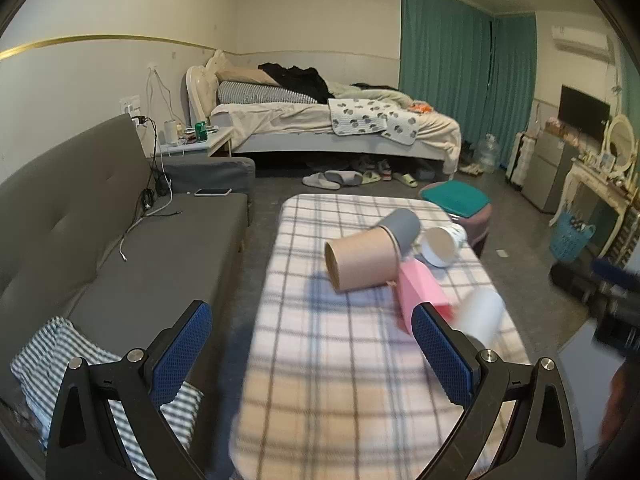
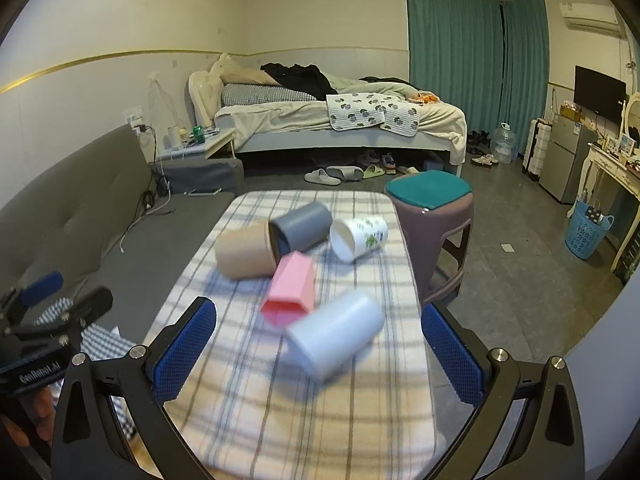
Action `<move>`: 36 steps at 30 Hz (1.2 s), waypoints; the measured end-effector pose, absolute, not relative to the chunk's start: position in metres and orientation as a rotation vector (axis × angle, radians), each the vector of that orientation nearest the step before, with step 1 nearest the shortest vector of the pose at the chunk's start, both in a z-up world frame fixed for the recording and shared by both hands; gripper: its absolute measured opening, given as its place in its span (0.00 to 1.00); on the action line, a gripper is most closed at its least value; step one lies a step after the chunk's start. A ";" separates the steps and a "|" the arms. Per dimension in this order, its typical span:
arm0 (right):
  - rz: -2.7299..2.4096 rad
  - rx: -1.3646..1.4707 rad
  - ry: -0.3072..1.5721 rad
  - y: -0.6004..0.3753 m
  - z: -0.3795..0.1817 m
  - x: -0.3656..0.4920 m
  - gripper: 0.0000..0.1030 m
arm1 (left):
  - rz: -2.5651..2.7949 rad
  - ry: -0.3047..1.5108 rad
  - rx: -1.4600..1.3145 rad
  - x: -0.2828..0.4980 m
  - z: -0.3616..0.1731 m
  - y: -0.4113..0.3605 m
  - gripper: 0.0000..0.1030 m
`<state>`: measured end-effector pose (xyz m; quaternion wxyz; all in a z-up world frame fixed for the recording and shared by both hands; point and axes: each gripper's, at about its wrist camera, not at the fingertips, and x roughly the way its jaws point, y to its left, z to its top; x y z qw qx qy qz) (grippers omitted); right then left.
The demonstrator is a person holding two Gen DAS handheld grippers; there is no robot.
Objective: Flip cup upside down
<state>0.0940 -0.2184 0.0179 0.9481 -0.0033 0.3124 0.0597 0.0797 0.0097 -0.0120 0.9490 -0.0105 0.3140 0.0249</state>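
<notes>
Several cups lie on their sides on a plaid-covered table (image 2: 280,400). Nearest is a pale blue cup (image 2: 334,334), blurred, also in the left wrist view (image 1: 480,314). Behind it lie a pink cup (image 2: 290,290), a tan cup (image 2: 246,254), a grey cup (image 2: 302,226) and a white patterned cup (image 2: 360,238). My right gripper (image 2: 320,340) is open, its fingers either side of the pale blue cup without touching it. My left gripper (image 1: 312,344) is open and empty over the table's left part; it also shows at the left of the right wrist view (image 2: 60,304).
A grey sofa (image 1: 120,248) runs along the table's left side with cables, a phone and a striped cloth (image 1: 80,360). A purple stool with a teal cushion (image 2: 432,208) stands at the table's far right corner. A bed, slippers and a blue basket (image 2: 586,232) lie beyond.
</notes>
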 end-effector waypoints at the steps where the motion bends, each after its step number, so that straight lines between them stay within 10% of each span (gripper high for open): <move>1: 0.107 -0.011 0.640 -0.220 0.022 0.109 1.00 | 0.060 0.645 -0.015 0.090 -0.012 0.009 1.00; 18: -0.057 0.340 1.100 -0.275 -0.078 0.392 0.97 | 0.092 0.759 -0.049 0.256 -0.059 0.017 1.00; 36: 0.071 0.354 1.222 -0.259 -0.109 0.380 0.66 | 0.103 0.754 -0.035 0.245 -0.045 0.023 1.00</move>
